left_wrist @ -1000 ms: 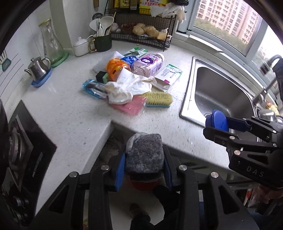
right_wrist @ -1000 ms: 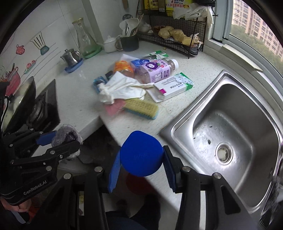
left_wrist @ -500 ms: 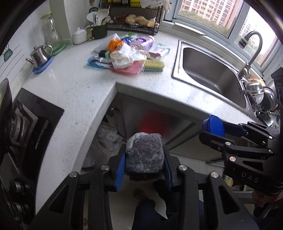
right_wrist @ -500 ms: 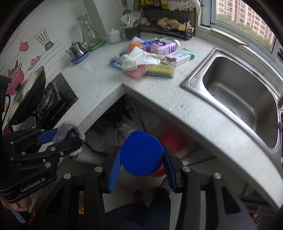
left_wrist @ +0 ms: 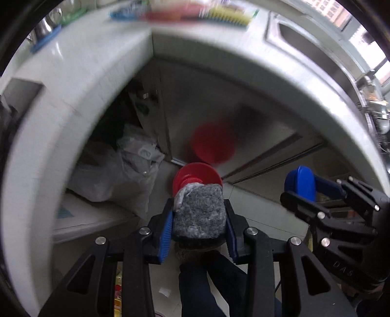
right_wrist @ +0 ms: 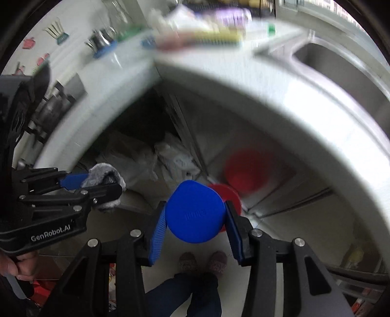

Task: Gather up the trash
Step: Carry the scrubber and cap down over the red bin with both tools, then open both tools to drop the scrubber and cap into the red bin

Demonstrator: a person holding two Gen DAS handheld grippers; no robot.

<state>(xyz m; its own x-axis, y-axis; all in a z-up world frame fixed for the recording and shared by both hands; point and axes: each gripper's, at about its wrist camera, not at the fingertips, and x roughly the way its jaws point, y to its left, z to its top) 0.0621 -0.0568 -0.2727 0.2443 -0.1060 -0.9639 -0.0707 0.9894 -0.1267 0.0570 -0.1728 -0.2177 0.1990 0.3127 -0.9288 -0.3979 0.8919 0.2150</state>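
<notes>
While both grippers point steeply down at the floor, each one has something clamped in it. The left gripper has its jaws clenched on a grey scouring pad, with a bit of clear wrap showing at the pad's top corner. The right gripper is grasping a blue lid – round, flat face toward the camera, both blue pads pressed against its edges. From the right wrist view you can also see the left one off to the side with the fuzzy grey pad poking out, and a hand wrapped around its handle.

Below the jaws there's the person's dark trouser legs and a pair of shoes on the pale floor. Just past the held stuff sits a red bin on the floor – partly hidden behind the pad in one view and behind the lid in the other. Its red reflection shows on the shiny cabinet front behind it. To the left of the bin, plastic bags are stuffed into the open cabinet.

Further up, the white table curves overhead, pretty blurred. A yellow brush and other smeared bits lie on top, with the sink off to the right.
</notes>
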